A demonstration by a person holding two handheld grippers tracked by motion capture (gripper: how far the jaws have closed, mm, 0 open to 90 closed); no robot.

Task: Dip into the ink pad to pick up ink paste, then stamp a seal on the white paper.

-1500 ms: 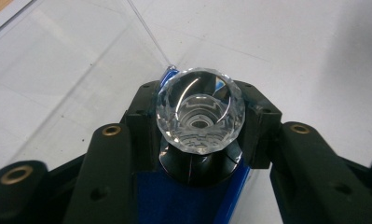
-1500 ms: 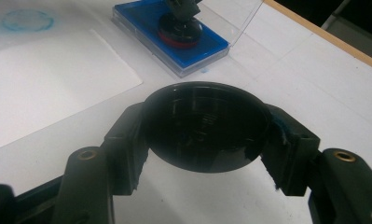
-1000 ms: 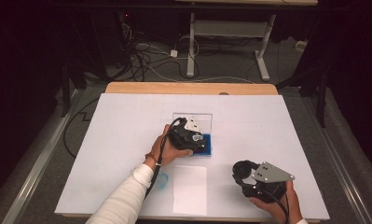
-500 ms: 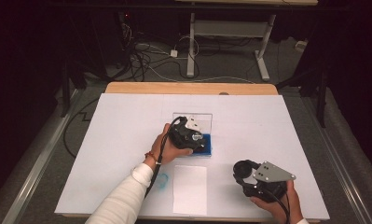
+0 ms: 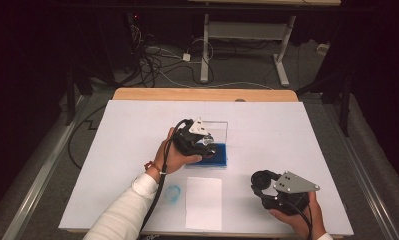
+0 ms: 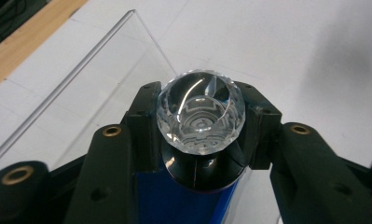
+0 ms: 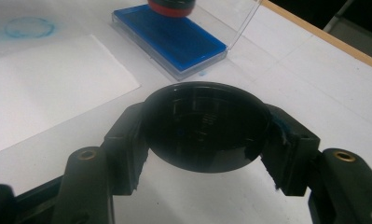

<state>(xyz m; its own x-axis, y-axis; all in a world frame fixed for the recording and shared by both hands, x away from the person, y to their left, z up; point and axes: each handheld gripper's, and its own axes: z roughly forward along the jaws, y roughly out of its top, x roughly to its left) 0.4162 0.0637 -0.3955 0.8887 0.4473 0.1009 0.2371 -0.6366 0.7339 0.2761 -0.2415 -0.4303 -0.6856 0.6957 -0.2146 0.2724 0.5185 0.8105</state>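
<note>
My left gripper (image 5: 207, 148) (image 6: 200, 128) is shut on a stamp with a clear faceted knob (image 6: 201, 117) and a dark body. It holds the stamp just above the blue ink pad (image 5: 217, 157) (image 7: 174, 39), whose clear lid (image 5: 218, 131) (image 6: 81, 88) stands open behind it. The stamp's lower end (image 7: 172, 7) shows over the pad's far part. My right gripper (image 5: 261, 182) (image 7: 204, 140) rests at the front right of the white table, shut on a round black cap (image 7: 204, 126) (image 5: 260, 179).
A white sheet of paper (image 5: 203, 202) (image 7: 44, 88) lies in front of the ink pad. A faint blue ring mark (image 5: 173, 193) (image 7: 27, 27) stains the table left of it. The wooden table edge (image 5: 202, 94) runs along the back, with cables on the floor beyond.
My left gripper has risen a little with the stamp over the ink pad. The right gripper and its cap have kept still.
</note>
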